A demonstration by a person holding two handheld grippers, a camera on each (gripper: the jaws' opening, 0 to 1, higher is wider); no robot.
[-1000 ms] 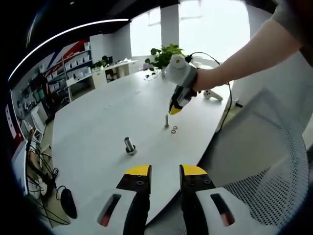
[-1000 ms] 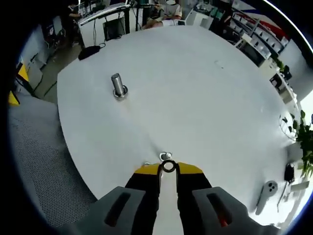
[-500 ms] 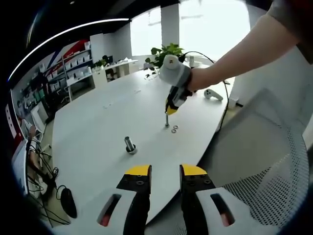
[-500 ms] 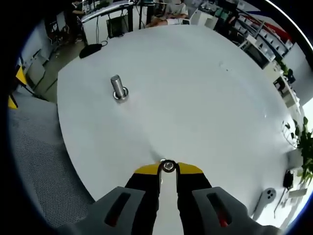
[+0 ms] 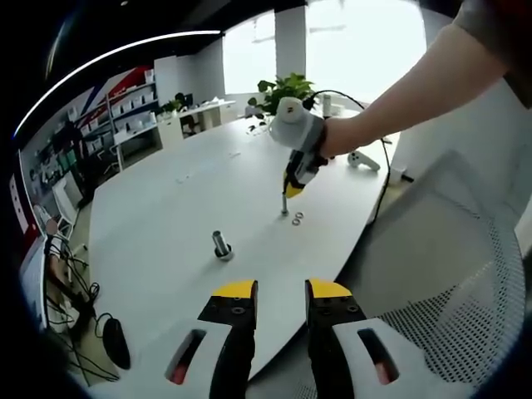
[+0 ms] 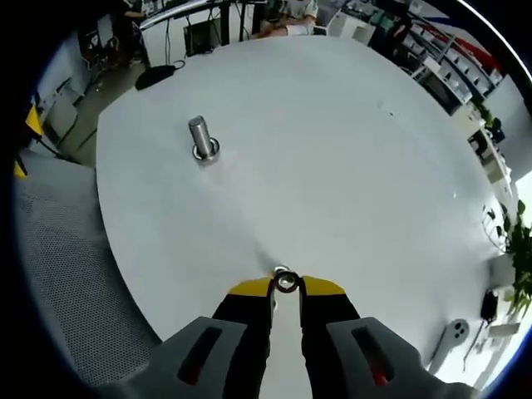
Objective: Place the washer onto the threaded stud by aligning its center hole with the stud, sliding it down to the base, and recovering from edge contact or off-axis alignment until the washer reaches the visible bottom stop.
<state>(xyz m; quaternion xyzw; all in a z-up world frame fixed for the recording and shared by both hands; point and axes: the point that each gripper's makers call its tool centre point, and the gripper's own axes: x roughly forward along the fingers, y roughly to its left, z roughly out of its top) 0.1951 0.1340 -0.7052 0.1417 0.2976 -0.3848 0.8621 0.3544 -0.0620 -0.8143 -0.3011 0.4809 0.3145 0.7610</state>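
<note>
Over white table (image 6: 349,158), right gripper (image 6: 285,285) pinched on washer (image 6: 285,282), directly above thin stud (image 5: 283,204). Left gripper (image 5: 279,289) idle, jaws narrowly apart, nothing held. Best kept level, hole centred, lowered straight; on edge contact, lifted slightly and re-centred.
</note>
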